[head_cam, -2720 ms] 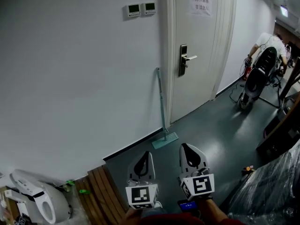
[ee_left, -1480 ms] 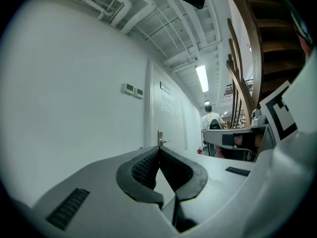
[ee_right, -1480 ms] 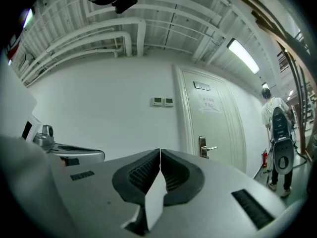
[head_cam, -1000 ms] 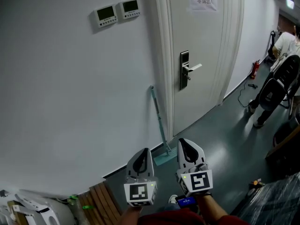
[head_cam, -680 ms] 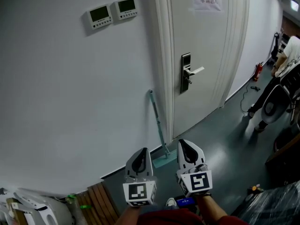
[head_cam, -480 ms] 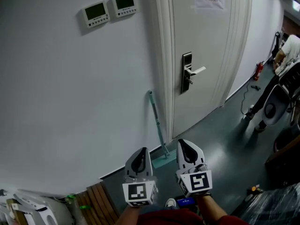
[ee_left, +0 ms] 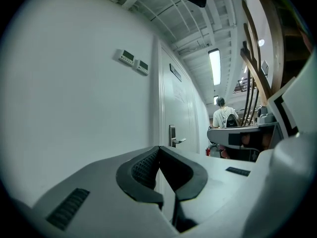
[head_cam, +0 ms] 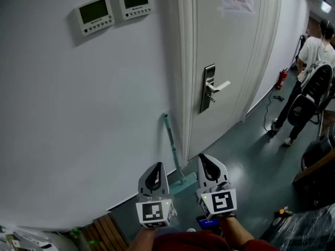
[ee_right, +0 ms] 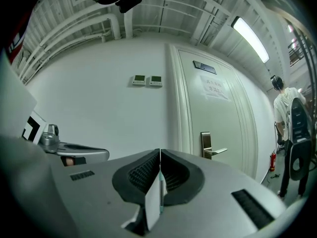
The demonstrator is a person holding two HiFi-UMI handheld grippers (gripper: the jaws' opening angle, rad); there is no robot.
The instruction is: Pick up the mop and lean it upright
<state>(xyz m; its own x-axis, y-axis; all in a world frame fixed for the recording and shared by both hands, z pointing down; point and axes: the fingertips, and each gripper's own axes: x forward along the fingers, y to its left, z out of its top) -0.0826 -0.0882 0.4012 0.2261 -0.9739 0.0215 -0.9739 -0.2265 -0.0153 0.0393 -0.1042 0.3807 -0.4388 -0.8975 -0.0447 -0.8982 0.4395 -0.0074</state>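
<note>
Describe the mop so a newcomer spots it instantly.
Find the white door with the lever handle. Just left of its frame, the mop leans against the white wall, head on the floor. It is the only thin teal pole there, below the two wall panels.

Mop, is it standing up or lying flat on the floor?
Standing up, slightly tilted: the mop leans its handle on the wall, with its head on the floor.

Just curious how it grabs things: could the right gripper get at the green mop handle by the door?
Probably yes. Nothing stands between the right gripper and the mop handle leaning on the wall, but its jaws are together and would need opening first.
</note>
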